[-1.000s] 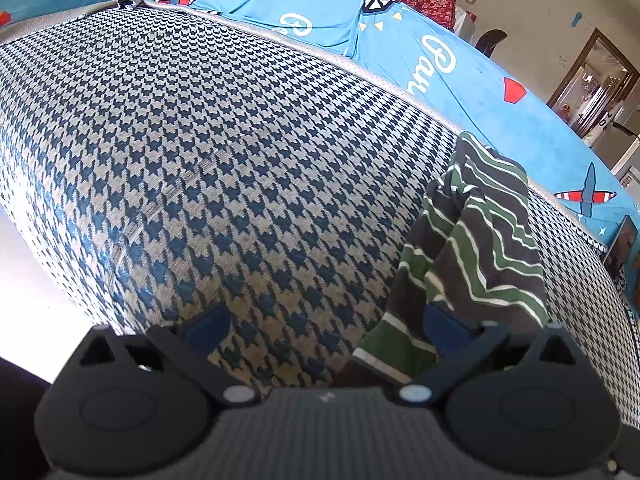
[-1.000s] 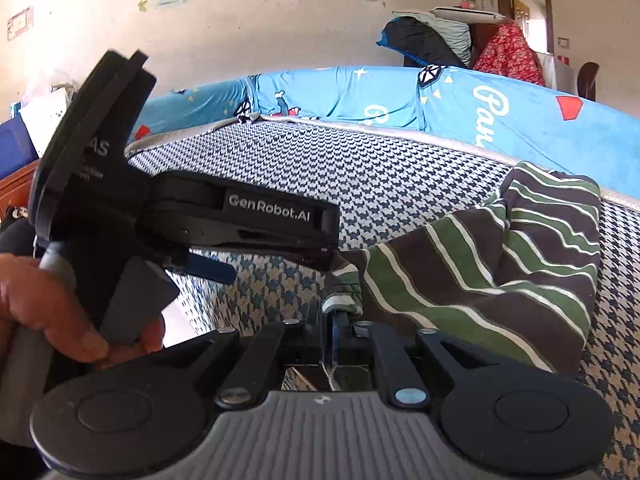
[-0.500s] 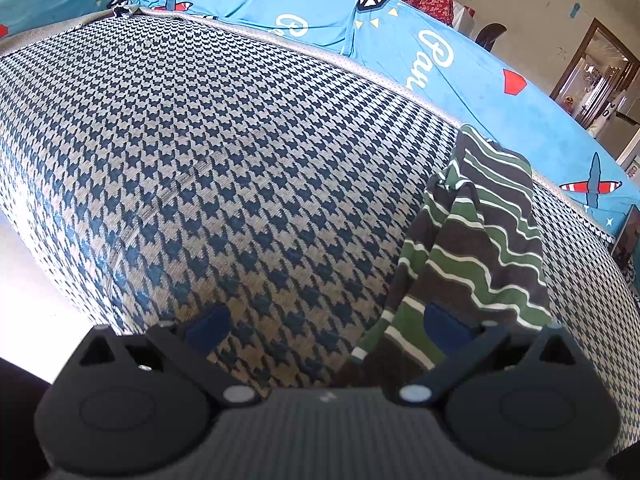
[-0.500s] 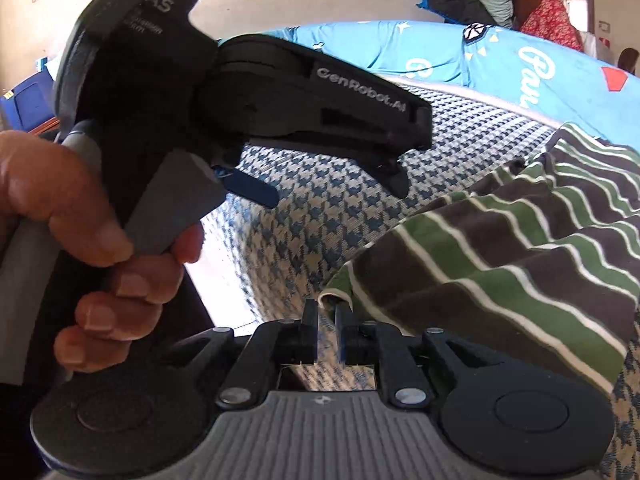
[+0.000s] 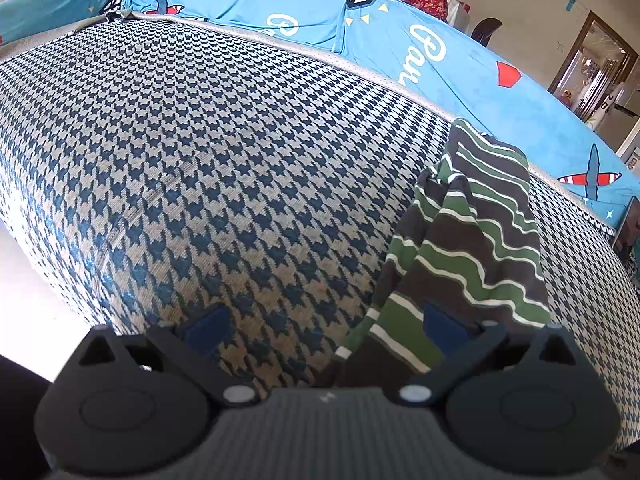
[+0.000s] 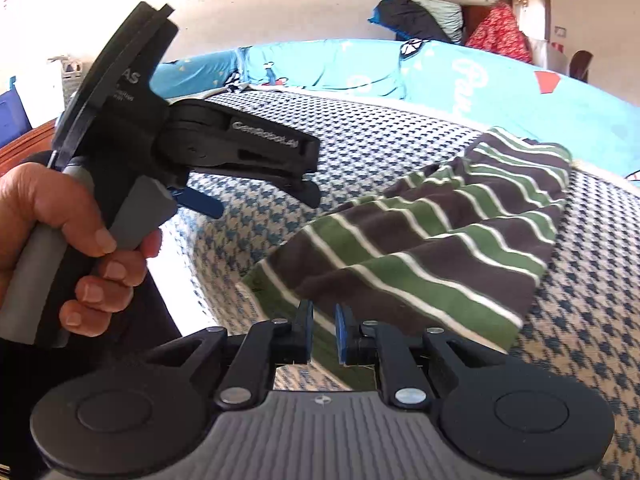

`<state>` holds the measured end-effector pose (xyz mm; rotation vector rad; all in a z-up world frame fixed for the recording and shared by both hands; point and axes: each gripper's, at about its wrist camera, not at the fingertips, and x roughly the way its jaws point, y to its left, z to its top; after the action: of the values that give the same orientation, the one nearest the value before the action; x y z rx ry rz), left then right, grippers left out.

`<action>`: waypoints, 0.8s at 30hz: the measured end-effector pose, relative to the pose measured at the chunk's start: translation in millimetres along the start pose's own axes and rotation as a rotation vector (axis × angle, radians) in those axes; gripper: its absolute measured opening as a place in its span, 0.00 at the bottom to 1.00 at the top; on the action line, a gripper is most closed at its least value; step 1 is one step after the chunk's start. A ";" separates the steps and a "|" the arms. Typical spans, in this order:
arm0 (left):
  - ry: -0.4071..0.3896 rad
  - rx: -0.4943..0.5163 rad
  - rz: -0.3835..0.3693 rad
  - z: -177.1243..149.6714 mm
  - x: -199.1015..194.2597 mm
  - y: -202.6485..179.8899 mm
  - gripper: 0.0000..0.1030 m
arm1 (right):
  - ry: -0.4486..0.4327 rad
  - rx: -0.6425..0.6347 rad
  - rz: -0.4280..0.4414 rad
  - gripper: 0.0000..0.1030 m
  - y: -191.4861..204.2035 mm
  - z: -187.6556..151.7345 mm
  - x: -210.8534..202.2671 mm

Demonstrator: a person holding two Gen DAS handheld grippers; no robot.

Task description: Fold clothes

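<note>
A green, brown and white striped garment (image 5: 472, 240) (image 6: 440, 240) lies bunched on the houndstooth bed cover (image 5: 200, 160), with its near hem close to the bed's edge. My left gripper (image 5: 326, 326) hovers wide open over the cover; its right pad (image 5: 444, 326) is above the garment's lower corner, and nothing is gripped. In the right wrist view a hand (image 6: 60, 232) holds that left gripper (image 6: 260, 200) up at the left. My right gripper (image 6: 323, 332) sits just short of the hem, its blue pads a narrow gap apart with no cloth pinched between them.
A bright blue printed sheet (image 5: 280, 8) (image 6: 480, 76) borders the far side of the houndstooth cover (image 6: 380, 140). Piled clothes (image 6: 420, 16) sit behind it by a doorway. The bed's near edge drops to a bright floor (image 5: 24, 308) on the left.
My right gripper has let go of the garment's hem and drawn back a little, its pads now slightly apart. The hem has dropped onto the bed. The left wrist view is nearly unchanged.
</note>
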<state>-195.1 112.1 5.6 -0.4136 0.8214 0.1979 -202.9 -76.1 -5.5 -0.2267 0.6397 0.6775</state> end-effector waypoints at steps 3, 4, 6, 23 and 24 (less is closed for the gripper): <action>0.006 0.014 0.001 -1.2 3.0 -4.9 1.00 | 0.065 0.077 -0.062 0.17 -15.2 -6.7 5.0; 0.008 0.017 0.003 -1.4 3.6 -5.9 1.00 | 0.087 0.102 -0.083 0.21 -20.3 -9.0 6.7; 0.013 0.022 0.006 -1.7 4.6 -7.1 1.00 | 0.154 0.157 -0.107 0.21 -29.6 -16.2 11.7; 0.075 0.036 -0.036 16.7 21.1 -10.5 1.00 | 0.124 0.135 -0.090 0.22 -41.7 13.8 14.9; 0.080 0.046 -0.037 19.2 23.2 -12.4 1.00 | 0.124 0.139 -0.087 0.22 -44.6 17.5 17.1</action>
<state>-162.6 109.5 3.5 -0.3954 0.8942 0.1287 -155.6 -94.5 -2.5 -0.1673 0.7881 0.5356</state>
